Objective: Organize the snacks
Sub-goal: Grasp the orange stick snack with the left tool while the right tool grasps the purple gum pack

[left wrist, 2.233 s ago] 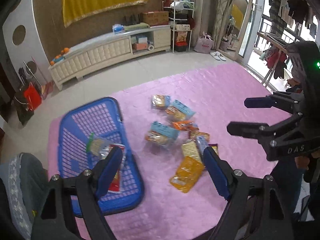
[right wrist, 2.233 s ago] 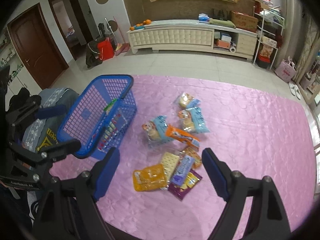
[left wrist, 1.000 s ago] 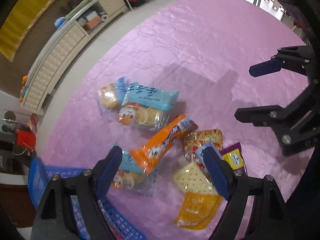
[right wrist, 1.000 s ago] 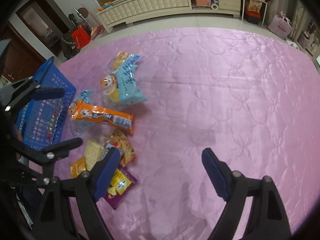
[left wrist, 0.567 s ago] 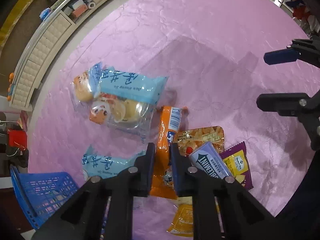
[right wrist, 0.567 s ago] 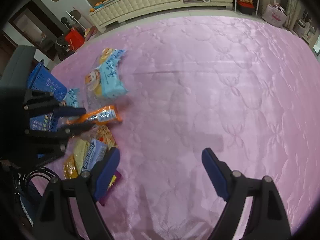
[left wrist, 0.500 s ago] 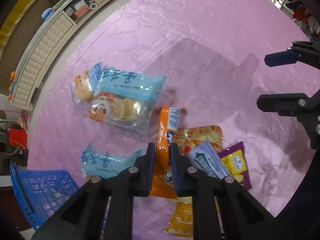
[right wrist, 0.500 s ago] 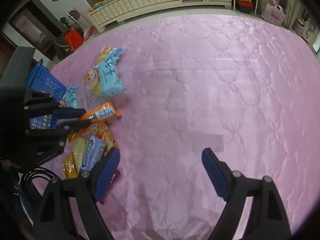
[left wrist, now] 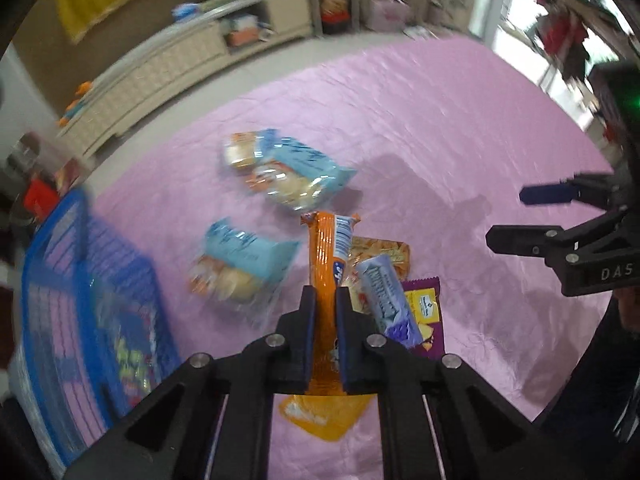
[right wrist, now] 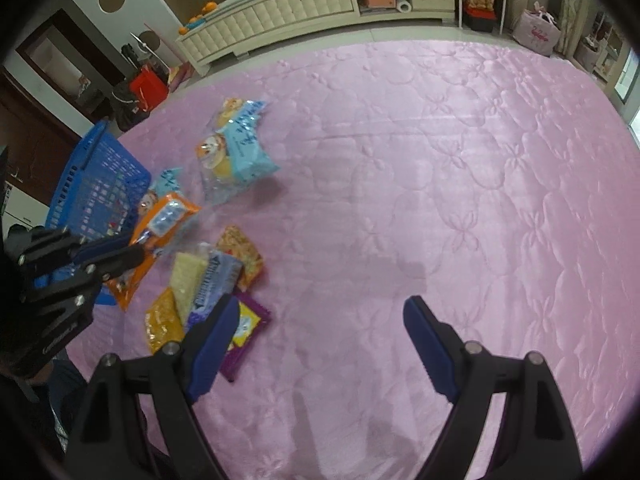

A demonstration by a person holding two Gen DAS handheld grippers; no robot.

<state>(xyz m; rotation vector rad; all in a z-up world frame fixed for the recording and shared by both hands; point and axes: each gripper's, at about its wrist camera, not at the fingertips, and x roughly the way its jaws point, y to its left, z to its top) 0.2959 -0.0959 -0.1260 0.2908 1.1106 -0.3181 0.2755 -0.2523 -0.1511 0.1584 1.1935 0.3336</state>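
Underfoot surface: I am working over a pink quilted mat (right wrist: 440, 160) that is covering the tiled floor; a cream cabinet (right wrist: 288, 12) is running along the far wall.
Room edges: a blue basket (left wrist: 80, 280) is sitting at the mat's left edge, with packets already lying inside it.
Open room: the right half of the mat is lying bare, giving me wide free space there.
Left claw (left wrist: 325, 312): I am seeing it clenched on the orange packet (left wrist: 328, 248), having just closed; its pads are pressing both long sides.
Orange packet: it is hanging lifted above the snack pile (right wrist: 212, 280), near the basket, its white label facing right.
Right claw (right wrist: 320, 332): it is standing released and wide, holding nothing, hovering over bare mat just right of the pile.
Blue bun packets (right wrist: 236, 148): they are lying apart from the pile, farther up the mat.
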